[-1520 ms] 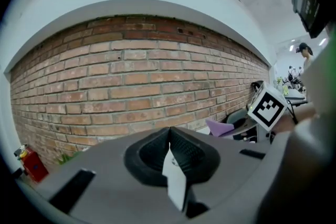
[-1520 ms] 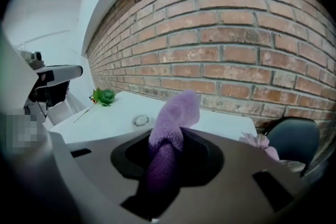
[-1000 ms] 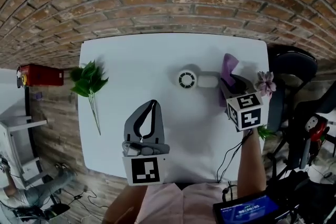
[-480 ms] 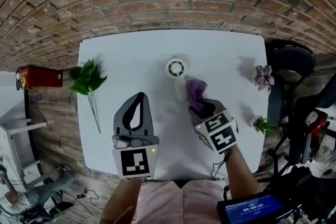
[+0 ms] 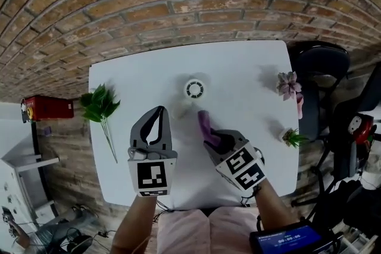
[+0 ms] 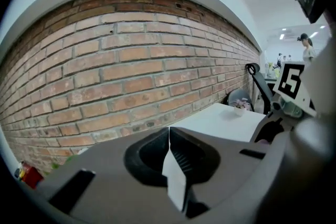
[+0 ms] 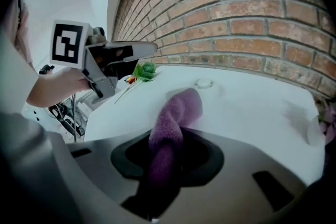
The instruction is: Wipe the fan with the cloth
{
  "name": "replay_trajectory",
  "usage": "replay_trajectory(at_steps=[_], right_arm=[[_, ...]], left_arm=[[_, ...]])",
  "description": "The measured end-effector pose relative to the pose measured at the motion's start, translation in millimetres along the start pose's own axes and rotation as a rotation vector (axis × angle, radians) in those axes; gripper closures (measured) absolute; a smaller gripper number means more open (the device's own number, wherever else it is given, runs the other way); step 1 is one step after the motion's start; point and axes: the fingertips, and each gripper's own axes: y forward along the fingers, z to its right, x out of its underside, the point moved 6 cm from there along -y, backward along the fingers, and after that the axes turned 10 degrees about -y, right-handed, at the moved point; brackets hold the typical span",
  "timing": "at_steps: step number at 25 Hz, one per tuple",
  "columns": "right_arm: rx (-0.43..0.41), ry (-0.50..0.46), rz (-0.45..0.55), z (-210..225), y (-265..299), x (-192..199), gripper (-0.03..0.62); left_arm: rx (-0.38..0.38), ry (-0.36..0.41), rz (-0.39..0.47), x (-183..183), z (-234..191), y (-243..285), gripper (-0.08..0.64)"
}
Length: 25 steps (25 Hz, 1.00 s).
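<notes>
Shifted since a second ago: my right gripper, pinching the cloth, is now mid-table near the fan. My left gripper hovers closed, empty.

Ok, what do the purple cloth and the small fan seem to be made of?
The cloth: soft, matte, fuzzy pile, likely microfiber or terry; it bunches and folds. The fan: probably smooth white plastic, dark round grille in the middle; too small to be sure.

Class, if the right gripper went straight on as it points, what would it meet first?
Likely the table, just short of the fan, the held cloth touching first; depth is unclear.
</notes>
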Motion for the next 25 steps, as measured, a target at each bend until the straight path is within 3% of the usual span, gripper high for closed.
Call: replay_trajectory(at_steps=[3,6,10,15,17,21,25], right_arm=[[0.04,0.034,0.025,9,-19,6,0.481],[0.059,0.075,0.055,17,-31,13,0.48],[0.065,0.121,0.074,19,-34,19,0.481],[0.07,0.116,0.095,25,-35,10,0.481],[0.077,0.118,0.098,29,-37,10,0.482],[0.082,0.123,0.085,31,-37,15,0.48],[0.069,0.125,0.076,28,-32,18,0.48]], left_arm=[[0.118,0.05,-0.028,-11,-6,20,0.548],[0.165,0.163,-0.031,-49,-23,42,0.548],[0.213,0.126,-0.037,-70,-28,57,0.548],[0.29,0.136,-0.186,-12,0,63,0.525],[0.341,0.131,-0.282,16,11,69,0.373],[0.396,0.112,-0.426,53,20,83,0.281],[0.425,0.119,-0.513,71,23,93,0.279]])
